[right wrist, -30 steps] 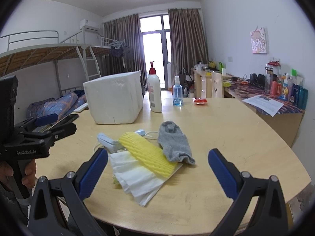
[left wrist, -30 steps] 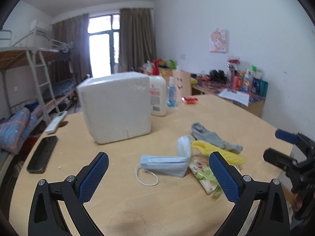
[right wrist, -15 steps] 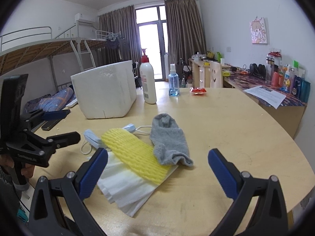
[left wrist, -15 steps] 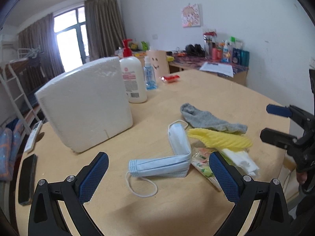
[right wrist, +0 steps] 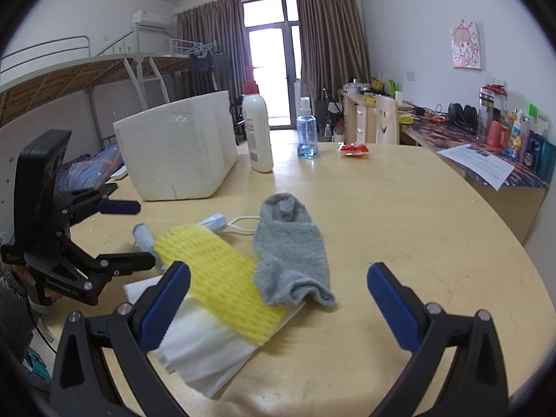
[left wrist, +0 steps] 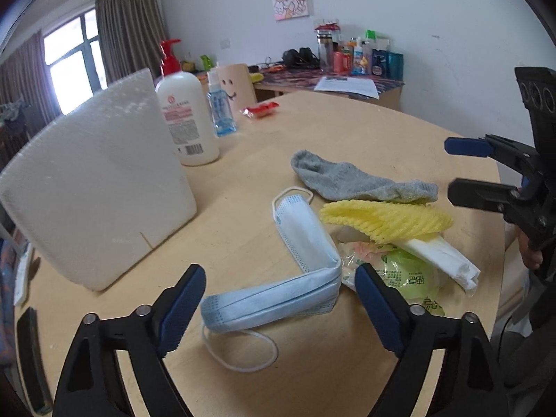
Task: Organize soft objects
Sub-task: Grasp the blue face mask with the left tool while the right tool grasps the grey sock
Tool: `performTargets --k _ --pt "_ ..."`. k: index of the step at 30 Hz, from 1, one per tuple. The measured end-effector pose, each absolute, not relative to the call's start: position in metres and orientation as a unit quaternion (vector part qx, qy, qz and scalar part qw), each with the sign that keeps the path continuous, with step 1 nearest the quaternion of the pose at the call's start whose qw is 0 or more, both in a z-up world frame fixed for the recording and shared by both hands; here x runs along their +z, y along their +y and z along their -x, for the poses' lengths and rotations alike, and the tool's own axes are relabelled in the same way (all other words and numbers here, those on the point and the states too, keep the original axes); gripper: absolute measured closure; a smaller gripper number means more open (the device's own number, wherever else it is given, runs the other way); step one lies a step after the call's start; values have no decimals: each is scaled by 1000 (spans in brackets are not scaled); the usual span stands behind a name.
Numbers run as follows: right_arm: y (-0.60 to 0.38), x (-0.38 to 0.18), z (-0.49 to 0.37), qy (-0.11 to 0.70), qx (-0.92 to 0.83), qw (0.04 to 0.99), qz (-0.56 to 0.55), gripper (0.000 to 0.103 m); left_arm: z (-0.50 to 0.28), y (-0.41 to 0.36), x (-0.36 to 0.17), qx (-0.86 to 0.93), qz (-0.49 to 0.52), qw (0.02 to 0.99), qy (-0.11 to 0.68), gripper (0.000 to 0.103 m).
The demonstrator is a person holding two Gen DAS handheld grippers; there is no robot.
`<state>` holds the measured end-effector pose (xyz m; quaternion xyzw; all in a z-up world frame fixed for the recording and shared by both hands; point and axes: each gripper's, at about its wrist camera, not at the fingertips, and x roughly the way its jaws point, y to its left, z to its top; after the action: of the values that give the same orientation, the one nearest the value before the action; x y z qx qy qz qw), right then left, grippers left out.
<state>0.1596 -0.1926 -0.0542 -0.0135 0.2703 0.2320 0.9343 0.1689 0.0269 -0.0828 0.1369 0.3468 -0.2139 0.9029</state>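
Closing in since a second ago, the left claw (left wrist: 278, 299) now straddles the folded blue face mask (left wrist: 278, 299) on the worktop (left wrist: 347, 128); its jaws have just been narrowing but stand spread, pads clear of the mask's ends. The mask's near limb runs crosswise between the blue pads, its long axis along the closing line, so it would likely bunch lengthwise if pinched. The right claw (right wrist: 278, 299) has also advanced and hangs spread and empty over the heap just beyond. The grey sock (right wrist: 292, 253) lies between its pads, long axis pointing away. The yellow foam net (right wrist: 222, 278) sits left of it on folded white tissue (right wrist: 205, 351). The left claw is judged nearer the mask, the right nearer the sock. Farther back stands the white foam box (right wrist: 180, 153).
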Motion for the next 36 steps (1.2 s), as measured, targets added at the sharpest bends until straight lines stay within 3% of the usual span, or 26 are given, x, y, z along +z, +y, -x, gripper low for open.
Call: performTargets --k 14,18,23,28,32,35,36 --pt "-184 -57 -196 314 213 924 41 0 -176 25 -94 -271 -139 877 372 55" --pt "-181 -58 -205 325 211 921 48 0 -175 28 -93 -283 -129 875 371 71" --pt "-176 -63 -212 341 208 914 66 1 -178 35 -93 -272 -113 881 370 78" --pt "-171 -73 -224 369 203 903 82 16 -183 47 -89 -262 -82 890 364 79" --pt "-167 -79 -228 384 206 895 92 18 -185 54 -88 -256 -62 894 364 79" --pt "-164 -83 -230 393 211 889 101 27 -185 56 -88 -253 -54 894 365 79" --pt "-163 -85 -231 398 211 887 104 36 -184 56 -88 -253 -51 895 364 79"
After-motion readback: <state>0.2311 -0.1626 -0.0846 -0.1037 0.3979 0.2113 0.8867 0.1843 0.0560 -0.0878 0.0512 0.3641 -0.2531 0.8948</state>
